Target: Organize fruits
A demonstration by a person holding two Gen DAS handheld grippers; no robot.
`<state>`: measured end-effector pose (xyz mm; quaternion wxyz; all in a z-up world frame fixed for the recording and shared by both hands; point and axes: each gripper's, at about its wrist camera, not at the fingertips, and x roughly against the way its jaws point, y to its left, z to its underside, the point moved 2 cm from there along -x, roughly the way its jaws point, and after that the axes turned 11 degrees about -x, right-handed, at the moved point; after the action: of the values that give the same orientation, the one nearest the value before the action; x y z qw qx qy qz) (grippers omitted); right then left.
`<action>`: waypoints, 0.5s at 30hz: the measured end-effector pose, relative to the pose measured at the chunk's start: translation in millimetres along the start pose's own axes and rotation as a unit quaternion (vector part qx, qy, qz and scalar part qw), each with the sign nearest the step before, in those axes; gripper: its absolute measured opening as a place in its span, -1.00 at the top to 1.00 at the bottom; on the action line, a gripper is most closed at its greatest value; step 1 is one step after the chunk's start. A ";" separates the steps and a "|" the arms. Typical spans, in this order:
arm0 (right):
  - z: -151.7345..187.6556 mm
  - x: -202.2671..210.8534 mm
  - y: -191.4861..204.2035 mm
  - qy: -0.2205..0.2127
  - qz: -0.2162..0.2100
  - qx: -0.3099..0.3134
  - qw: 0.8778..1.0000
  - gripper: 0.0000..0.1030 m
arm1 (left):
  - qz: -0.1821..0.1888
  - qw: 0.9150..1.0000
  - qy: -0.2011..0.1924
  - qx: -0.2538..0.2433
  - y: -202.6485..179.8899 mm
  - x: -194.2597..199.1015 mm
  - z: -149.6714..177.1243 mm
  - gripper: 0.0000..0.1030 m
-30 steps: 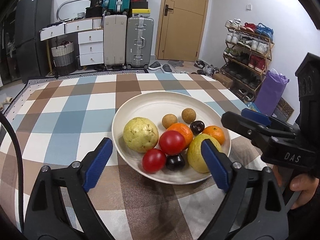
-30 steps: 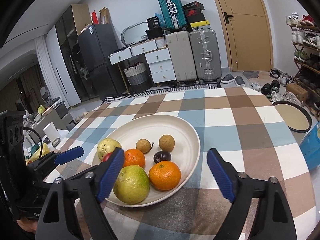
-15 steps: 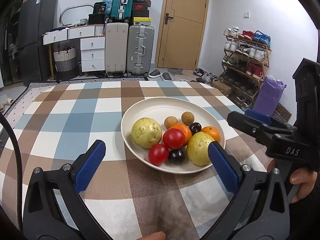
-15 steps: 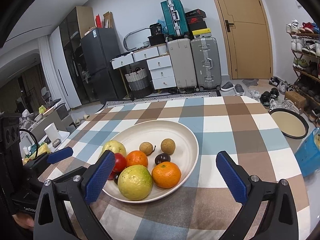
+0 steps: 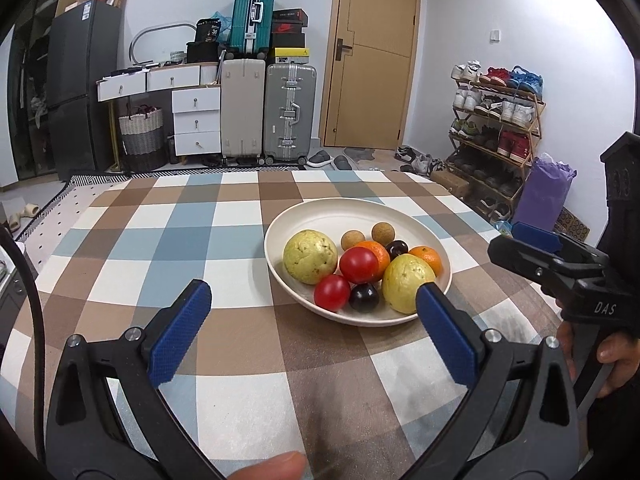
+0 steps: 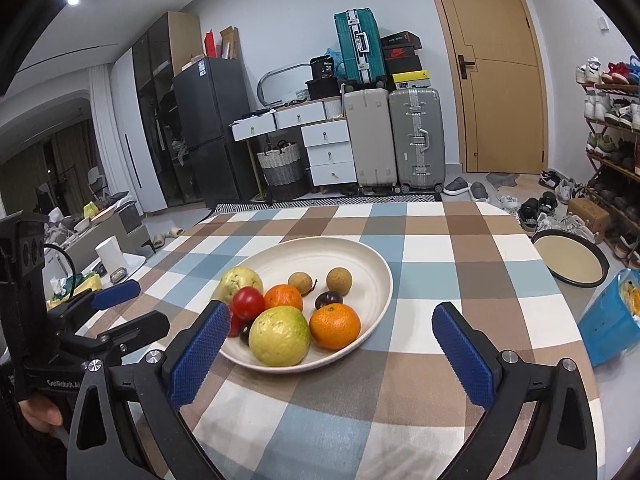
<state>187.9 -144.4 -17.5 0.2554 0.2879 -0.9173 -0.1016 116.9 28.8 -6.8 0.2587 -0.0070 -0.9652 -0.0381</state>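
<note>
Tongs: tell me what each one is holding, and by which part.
Nothing. The left tongs and right tongs are both open and empty, short of the plate; all the fruit lies in it.

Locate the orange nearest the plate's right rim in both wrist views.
Left wrist: the orange sits right of centre, behind the right-hand guava.
Right wrist: the orange is at centre, right of that guava.
Shared landmark: the plate.

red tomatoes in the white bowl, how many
2. One round red tomato sits mid-bowl against an orange; the other red tomato lies at the near rim of the white bowl, beside a dark plum. None seems hidden.
</note>
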 end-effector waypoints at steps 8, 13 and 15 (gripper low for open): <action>10.3 13.9 6.9 0.000 -0.011 0.014 1.000 -1.00 | -0.002 1.000 0.001 0.005 2.2 14.6 9.5 -0.98; 16.2 16.6 13.9 0.002 -0.015 0.027 1.000 -1.00 | -0.006 1.000 -0.007 0.002 3.1 21.7 11.3 -0.98; 19.0 17.1 15.6 0.003 -0.015 0.032 0.999 -1.00 | -0.007 1.000 -0.008 0.004 4.9 22.8 12.2 -0.98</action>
<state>158.4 -140.9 -21.4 0.2469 0.3099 -0.9151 -0.0747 91.2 34.5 -5.6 0.2510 0.0006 -0.9673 -0.0360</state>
